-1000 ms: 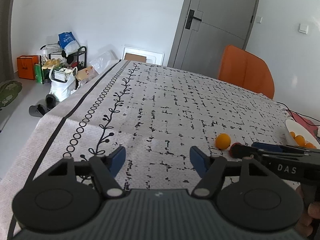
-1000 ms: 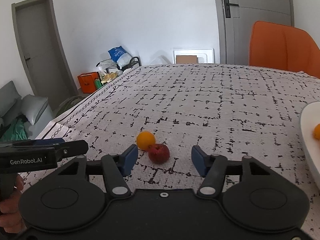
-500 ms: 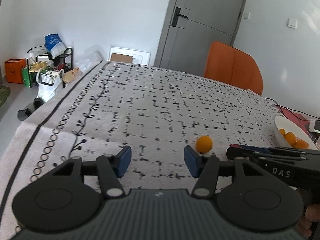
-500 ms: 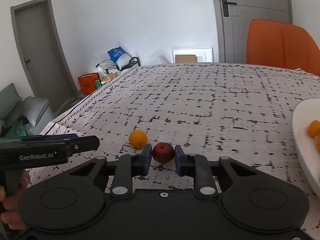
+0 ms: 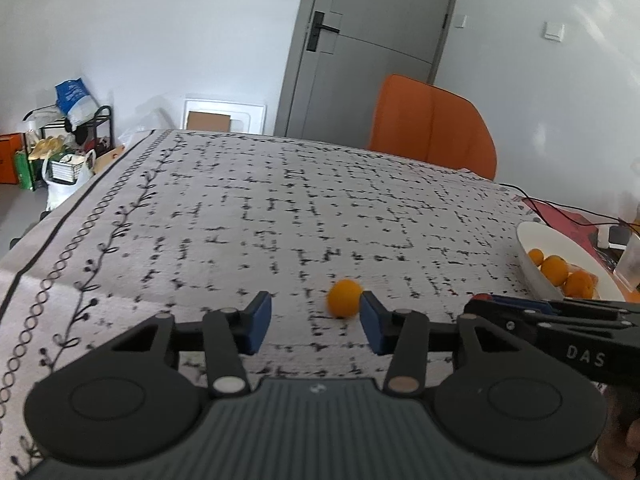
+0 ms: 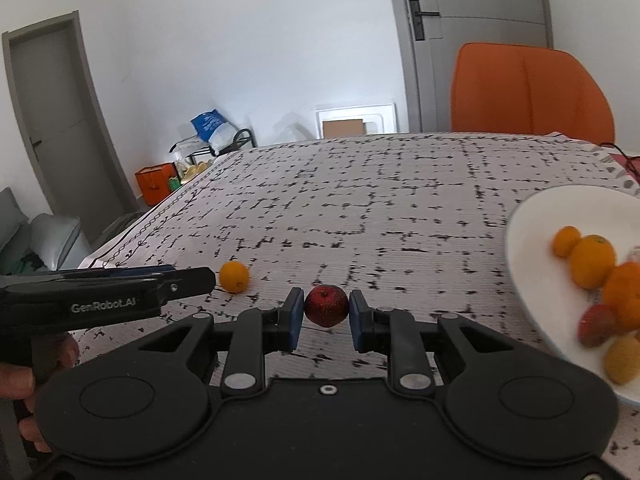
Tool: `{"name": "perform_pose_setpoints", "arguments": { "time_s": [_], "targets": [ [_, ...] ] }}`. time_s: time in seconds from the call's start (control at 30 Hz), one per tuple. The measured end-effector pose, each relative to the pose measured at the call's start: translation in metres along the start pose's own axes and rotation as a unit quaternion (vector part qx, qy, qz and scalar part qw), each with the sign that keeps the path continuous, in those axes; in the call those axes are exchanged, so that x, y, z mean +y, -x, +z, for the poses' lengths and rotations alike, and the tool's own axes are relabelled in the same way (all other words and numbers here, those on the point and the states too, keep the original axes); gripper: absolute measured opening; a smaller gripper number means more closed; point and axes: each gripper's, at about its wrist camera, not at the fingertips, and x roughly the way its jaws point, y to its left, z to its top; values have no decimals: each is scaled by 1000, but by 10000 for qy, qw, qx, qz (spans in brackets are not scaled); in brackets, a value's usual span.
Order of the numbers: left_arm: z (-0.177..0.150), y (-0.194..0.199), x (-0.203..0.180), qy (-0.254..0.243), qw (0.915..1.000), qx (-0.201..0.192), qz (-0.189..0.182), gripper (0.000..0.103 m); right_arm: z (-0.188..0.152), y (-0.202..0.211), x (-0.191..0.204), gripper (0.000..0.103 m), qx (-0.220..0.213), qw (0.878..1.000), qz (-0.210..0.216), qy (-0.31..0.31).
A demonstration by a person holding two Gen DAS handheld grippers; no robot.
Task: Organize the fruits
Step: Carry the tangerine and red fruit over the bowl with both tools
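Observation:
My right gripper point(image 6: 322, 316) is shut on a small red apple point(image 6: 326, 305) and holds it just above the patterned tablecloth. A white bowl point(image 6: 532, 240) with several oranges and other fruit is to its right; it also shows in the left wrist view point(image 5: 532, 248). A loose orange point(image 5: 345, 297) lies on the cloth, just inside the right finger of my open left gripper point(image 5: 311, 326). The same orange point(image 6: 234, 276) shows left of the apple in the right wrist view, beside the left gripper's body point(image 6: 108, 292).
An orange chair point(image 5: 432, 124) stands at the table's far side by a grey door point(image 5: 360, 48). Cables and a red item point(image 5: 568, 216) lie beyond the bowl. Bags and a rack point(image 5: 68, 148) sit on the floor at the left.
My right gripper closed on the red apple and moved it right toward the bowl. My left gripper moved right, bringing the orange between its open fingers.

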Motion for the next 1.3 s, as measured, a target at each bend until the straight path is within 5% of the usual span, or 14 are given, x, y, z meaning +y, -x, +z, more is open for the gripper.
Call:
{"name": "perform_pose_setpoints", "arguments": {
  "time_s": [0.2, 0.27, 0.77, 1.3],
  "targets": [
    [0, -16, -15, -127, 9999, 7, 13, 38, -3, 15, -14, 23, -106, 9998, -142, -117],
    [-1, -25, -19, -213, 9997, 64, 100, 22, -3, 21, -19, 23, -152, 9996, -199, -138],
    [10, -9, -78, -535, 9967, -212, -571, 22, 1, 63, -57, 23, -599, 9959, -547, -399],
    [11, -12, -137, -931, 9914, -239, -894, 22, -12, 95, -108, 23, -852, 9880, -1046, -748]
  ]
}}
